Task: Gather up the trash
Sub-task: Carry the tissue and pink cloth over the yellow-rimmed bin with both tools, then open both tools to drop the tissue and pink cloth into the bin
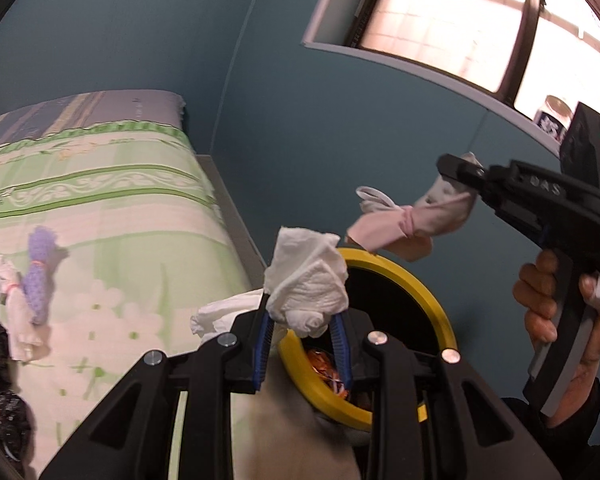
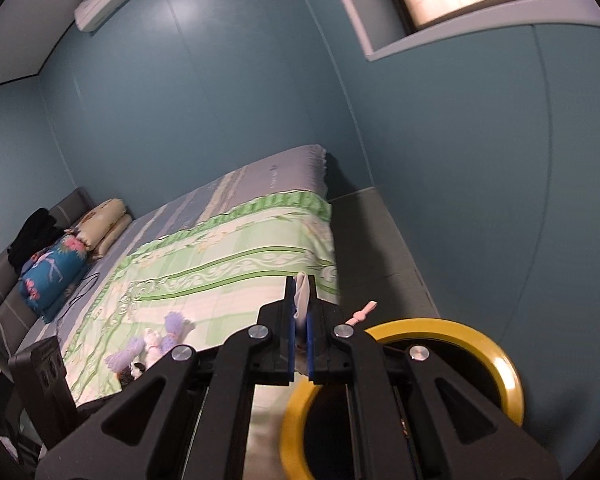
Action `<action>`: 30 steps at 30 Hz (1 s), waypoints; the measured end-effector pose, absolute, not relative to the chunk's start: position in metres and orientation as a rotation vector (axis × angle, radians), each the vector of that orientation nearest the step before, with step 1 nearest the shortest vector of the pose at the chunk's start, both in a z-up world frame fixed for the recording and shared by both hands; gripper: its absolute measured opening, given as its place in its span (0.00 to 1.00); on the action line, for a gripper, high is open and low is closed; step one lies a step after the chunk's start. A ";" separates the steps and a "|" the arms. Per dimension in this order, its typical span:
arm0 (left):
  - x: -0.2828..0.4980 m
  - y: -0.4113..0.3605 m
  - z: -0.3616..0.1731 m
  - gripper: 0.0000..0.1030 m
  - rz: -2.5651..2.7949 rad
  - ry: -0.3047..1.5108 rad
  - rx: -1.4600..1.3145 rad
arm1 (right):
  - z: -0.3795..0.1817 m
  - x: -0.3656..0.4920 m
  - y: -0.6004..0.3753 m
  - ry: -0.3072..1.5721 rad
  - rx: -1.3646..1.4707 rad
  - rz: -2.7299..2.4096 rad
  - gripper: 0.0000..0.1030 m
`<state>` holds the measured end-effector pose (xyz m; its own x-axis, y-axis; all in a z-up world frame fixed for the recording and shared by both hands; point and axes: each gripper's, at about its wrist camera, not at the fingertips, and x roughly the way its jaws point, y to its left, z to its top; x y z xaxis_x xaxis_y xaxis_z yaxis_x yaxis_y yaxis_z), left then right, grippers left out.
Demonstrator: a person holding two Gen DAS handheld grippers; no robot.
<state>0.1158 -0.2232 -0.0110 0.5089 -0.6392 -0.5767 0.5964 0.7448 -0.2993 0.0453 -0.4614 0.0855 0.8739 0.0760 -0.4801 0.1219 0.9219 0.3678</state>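
Left tongs [image 1: 302,320] pinching tissue wad [image 1: 306,280] | right tongs [image 2: 300,316] clamped on pink-white scrap [image 1: 416,216] | both over yellow-rimmed bin [image 1: 440,312], wrappers already inside | more bits [image 1: 28,284] left on bed [image 1: 120,200]

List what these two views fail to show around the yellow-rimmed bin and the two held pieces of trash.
- Bin contents: left wrist view shows only a scrap of orange wrapper; the left gripper and its white tissue cover the rest.
- Bin body: cut off by both views' lower edges.
- Pink-white bundle: in the right wrist view, the right gripper hides all but slivers.
- Small items on the bed: too small to identify.
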 end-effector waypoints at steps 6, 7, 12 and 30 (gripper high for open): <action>0.112 -0.257 -0.020 0.24 -0.799 0.752 -0.036 | 0.077 0.044 -0.478 0.539 0.407 -0.062 0.03; 0.111 -0.261 -0.021 0.24 -0.804 0.753 -0.030 | 0.076 0.044 -0.480 0.544 0.404 -0.070 0.03; 0.106 -0.284 -0.029 0.24 -0.828 0.770 -0.011 | 0.072 0.046 -0.487 0.562 0.411 -0.098 0.03; 0.104 -0.319 -0.053 0.53 -0.848 0.815 -0.025 | 0.054 0.055 -0.510 0.611 0.487 -0.157 0.04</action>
<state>0.1036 -0.3189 -0.0529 0.3843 -0.6745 -0.6304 0.6565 0.6797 -0.3271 0.0550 -0.5096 0.0541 0.8112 0.0000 -0.5847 0.2823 0.8758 0.3916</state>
